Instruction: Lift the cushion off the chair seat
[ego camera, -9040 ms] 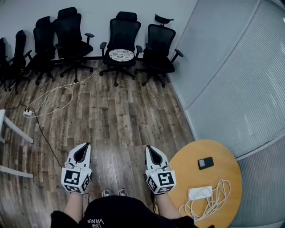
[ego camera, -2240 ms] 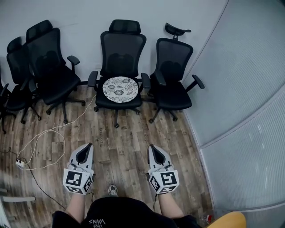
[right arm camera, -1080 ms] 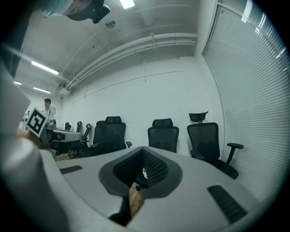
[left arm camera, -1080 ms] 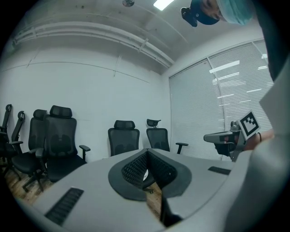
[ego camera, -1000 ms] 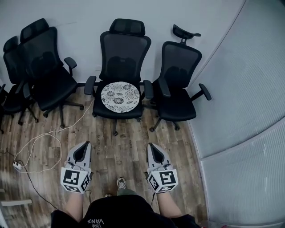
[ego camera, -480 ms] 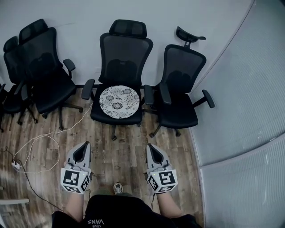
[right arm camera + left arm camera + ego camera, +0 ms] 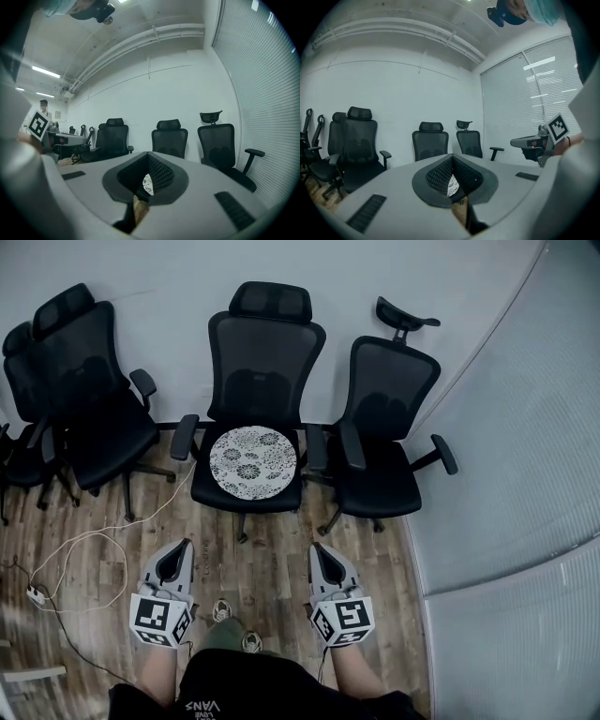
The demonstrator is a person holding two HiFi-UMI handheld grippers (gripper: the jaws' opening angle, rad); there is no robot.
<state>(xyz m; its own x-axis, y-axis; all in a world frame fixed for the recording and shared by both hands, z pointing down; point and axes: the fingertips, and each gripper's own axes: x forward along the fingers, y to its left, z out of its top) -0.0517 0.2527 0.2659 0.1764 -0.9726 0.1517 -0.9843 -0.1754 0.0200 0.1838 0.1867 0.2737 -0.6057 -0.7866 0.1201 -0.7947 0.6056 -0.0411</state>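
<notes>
A round white cushion with a dark flower print lies flat on the seat of the middle black office chair. My left gripper and right gripper hang side by side over the wooden floor, well short of the chair, both shut and holding nothing. In the left gripper view a sliver of the cushion shows through the shut jaws, and in the right gripper view a sliver of the cushion shows the same way.
A black chair stands right of the middle one, two more to its left. A white cable trails over the floor at left. A ribbed grey wall closes the right side. The person's shoe shows between the grippers.
Both grippers and the person have moved forward toward the middle chair; chair and cushion sit slightly lower and nearer in the head view. Both grippers stayed shut.
</notes>
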